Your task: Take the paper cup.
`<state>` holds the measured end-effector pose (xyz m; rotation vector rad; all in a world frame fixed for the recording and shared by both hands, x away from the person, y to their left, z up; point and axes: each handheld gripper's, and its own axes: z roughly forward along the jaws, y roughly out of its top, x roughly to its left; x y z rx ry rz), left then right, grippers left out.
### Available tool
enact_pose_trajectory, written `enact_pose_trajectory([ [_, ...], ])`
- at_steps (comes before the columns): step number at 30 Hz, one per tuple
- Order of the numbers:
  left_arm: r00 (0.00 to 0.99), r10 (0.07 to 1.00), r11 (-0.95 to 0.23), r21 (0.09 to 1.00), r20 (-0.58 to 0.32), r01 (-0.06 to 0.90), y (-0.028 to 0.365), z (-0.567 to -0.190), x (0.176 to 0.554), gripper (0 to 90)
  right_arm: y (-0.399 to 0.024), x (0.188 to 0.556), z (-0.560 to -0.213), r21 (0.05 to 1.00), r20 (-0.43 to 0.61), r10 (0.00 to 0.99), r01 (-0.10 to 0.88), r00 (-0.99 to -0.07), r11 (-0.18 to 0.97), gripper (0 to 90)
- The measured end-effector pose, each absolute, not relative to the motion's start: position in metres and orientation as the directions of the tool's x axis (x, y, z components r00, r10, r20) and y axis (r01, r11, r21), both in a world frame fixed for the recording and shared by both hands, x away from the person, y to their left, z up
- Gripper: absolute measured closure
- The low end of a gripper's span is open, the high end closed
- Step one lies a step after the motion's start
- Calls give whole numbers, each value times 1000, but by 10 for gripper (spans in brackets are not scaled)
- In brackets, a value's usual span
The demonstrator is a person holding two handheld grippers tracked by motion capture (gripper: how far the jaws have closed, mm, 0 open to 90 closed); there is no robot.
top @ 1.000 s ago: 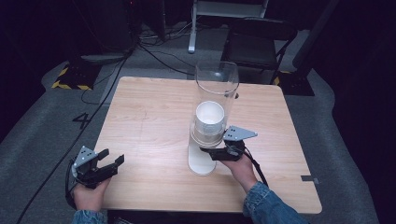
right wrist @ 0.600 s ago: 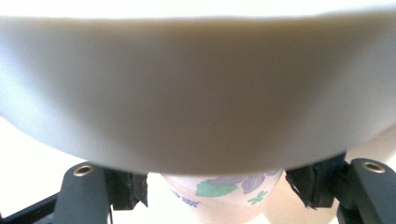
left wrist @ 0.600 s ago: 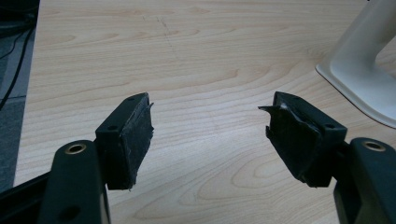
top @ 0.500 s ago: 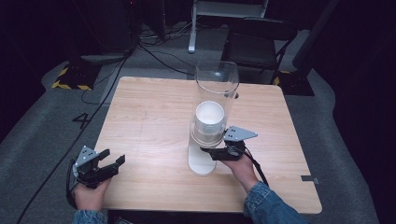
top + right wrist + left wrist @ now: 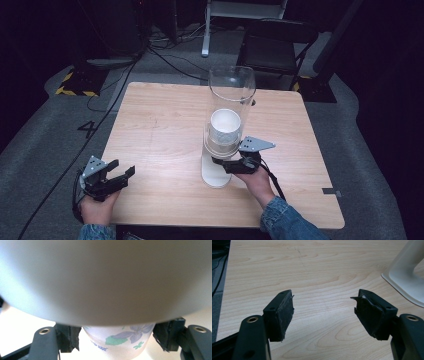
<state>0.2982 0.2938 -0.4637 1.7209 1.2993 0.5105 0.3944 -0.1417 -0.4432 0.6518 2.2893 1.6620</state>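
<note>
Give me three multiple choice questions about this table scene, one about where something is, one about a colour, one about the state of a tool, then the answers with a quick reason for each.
1. Where is the cup dispenser on the wooden table?
A. At the far left corner
B. Right of the middle, toward the near edge
C. On the floor beside the table

2. What colour are the flower petals printed on the paper cup?
A. Red
B. Yellow
C. Blue-purple

3. What state is the left tool in?
A. Open, holding nothing
B. Shut on a cup
C. Shut on a cable

Answers:
1. B, the high view shows its white base right of the table's middle, nearer the person's edge.
2. C, the right gripper view shows blue-purple petals with green leaves.
3. A, the left gripper view shows its jaws wide apart with bare table between them.
</note>
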Motion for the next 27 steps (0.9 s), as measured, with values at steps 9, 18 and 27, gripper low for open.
enact_pose_trajectory([
  [9,368,912,-51,839,-182,541,293,-463,300,307,-140,395,-457,932,53,489,218,-871,289,331],
  [18,378,908,-60,838,-179,543,292,-463,303,307,-141,393,-469,928,25,504,208,-863,310,328],
  [27,380,907,-61,835,-182,547,290,-464,305,307,-142,393,-477,920,48,502,234,-864,315,328],
])
